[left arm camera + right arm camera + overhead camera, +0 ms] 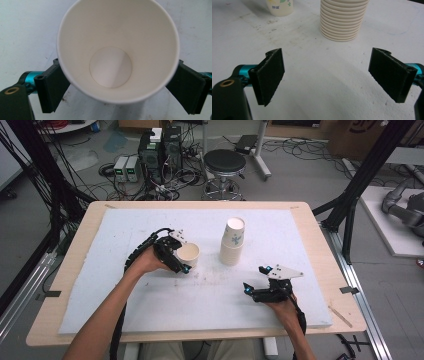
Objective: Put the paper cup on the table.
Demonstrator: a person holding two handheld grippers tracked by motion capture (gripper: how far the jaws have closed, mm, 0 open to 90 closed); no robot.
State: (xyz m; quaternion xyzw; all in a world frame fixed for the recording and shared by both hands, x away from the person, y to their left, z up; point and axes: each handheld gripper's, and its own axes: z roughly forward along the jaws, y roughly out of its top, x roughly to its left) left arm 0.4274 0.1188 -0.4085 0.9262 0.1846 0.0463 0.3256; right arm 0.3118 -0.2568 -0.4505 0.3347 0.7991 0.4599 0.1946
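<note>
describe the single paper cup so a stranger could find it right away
On the white foam board covering the wooden table, look left of the tall cup stack. The single cup stands alone, upright and empty, between the open jaws of the left hand-held gripper.

Cup stack (231,244) blocks centre; open board (125,305) before right hand-held gripper (256,280).

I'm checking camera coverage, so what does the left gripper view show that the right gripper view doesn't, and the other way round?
Left gripper view alone: the bare white inside and round bottom of the single paper cup, with the left claw standing either side of it. Right gripper view alone: the ribbed stack of cups, and the right claw open with nothing between its jaws. Shared: the scuffed white board and that single cup, whose printed lower wall the right gripper view catches.
</note>
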